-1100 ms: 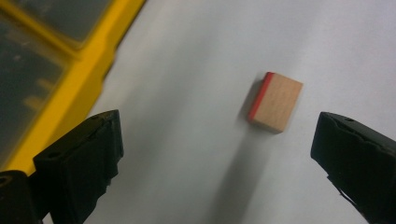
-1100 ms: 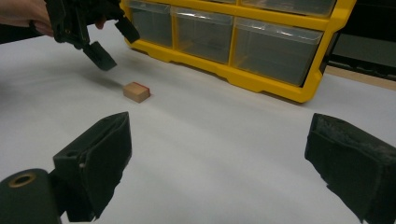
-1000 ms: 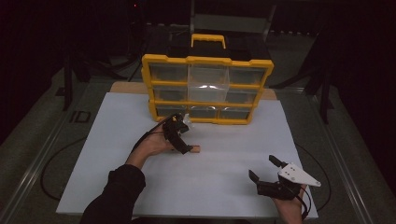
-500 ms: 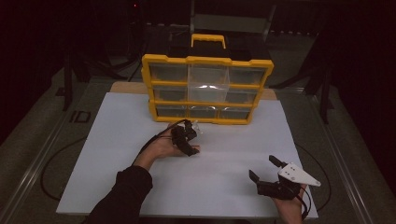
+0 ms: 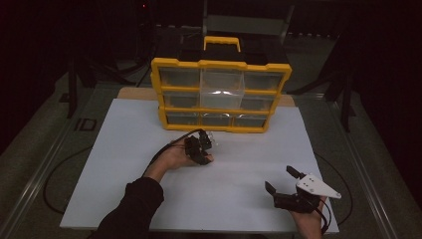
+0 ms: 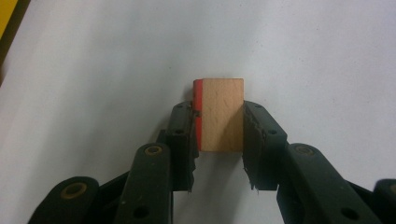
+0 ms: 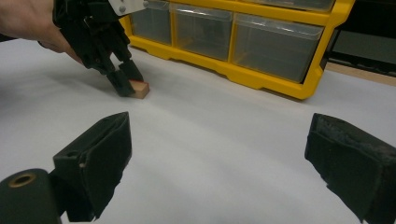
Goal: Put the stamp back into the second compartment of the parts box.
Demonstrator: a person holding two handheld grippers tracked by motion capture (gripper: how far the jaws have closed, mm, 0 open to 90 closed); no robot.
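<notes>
A small wooden block (image 6: 220, 114) with one red side lies on the white board (image 6: 303, 56). My left gripper (image 6: 219, 108) points down at it, and its jaws have just been closing; both pads now press on the block's sides. From the right gripper view the left gripper (image 7: 122, 81) leans onto the block (image 7: 140, 88) in front of the organiser. In the high view the left gripper (image 5: 200, 148) is just in front of the organiser's bottom row. My right gripper (image 5: 279, 179) rests near the board's front right corner, open with nothing between its jaws (image 7: 219, 156).
A yellow drawer organiser (image 5: 221, 63) with clear drawers and a carry handle stands at the back of the board; its bottom frame (image 7: 261, 77) runs across the right gripper view. The white board (image 5: 129, 149) lies on a darker table.
The left gripper has shifted slightly right toward the organiser and lowered onto the board, and its jaws have closed on the block. The right gripper has not moved.
</notes>
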